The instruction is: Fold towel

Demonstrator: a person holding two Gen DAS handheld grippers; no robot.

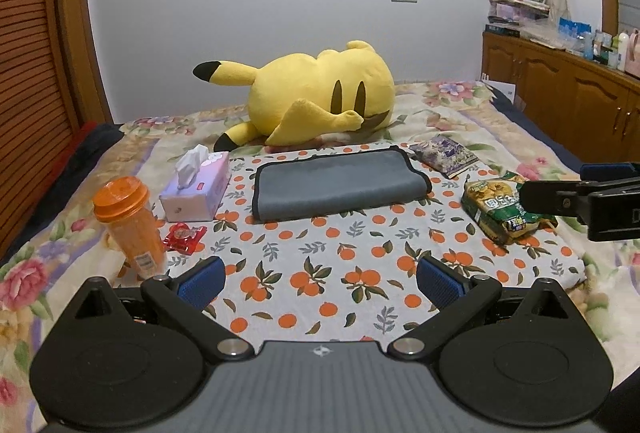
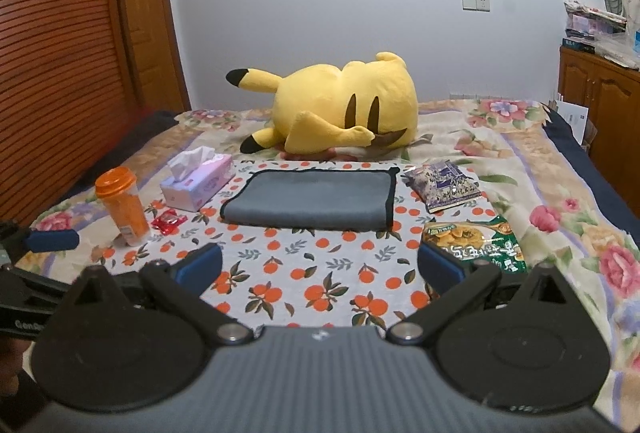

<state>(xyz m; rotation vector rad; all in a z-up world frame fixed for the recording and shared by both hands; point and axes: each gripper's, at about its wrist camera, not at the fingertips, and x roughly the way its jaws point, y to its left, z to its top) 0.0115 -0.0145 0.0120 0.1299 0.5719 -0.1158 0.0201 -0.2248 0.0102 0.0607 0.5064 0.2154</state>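
Observation:
A grey towel with a dark border (image 1: 340, 185) lies folded flat on an orange-print cloth (image 1: 320, 273) on the bed; it also shows in the right wrist view (image 2: 312, 201). My left gripper (image 1: 320, 281) is open and empty, held above the cloth well short of the towel. My right gripper (image 2: 320, 269) is open and empty, also short of the towel. The right gripper's fingers (image 1: 560, 197) show at the right edge of the left wrist view. The left gripper's finger (image 2: 52, 240) shows at the left edge of the right wrist view.
A tissue box (image 1: 196, 189), an orange-lidded bottle (image 1: 128, 225) and a red wrapper (image 1: 184, 237) lie left of the towel. A purple packet (image 1: 444, 153) and a green snack bag (image 1: 500, 209) lie to its right. A yellow plush (image 1: 320, 97) lies behind. A wooden cabinet (image 1: 560, 93) stands right.

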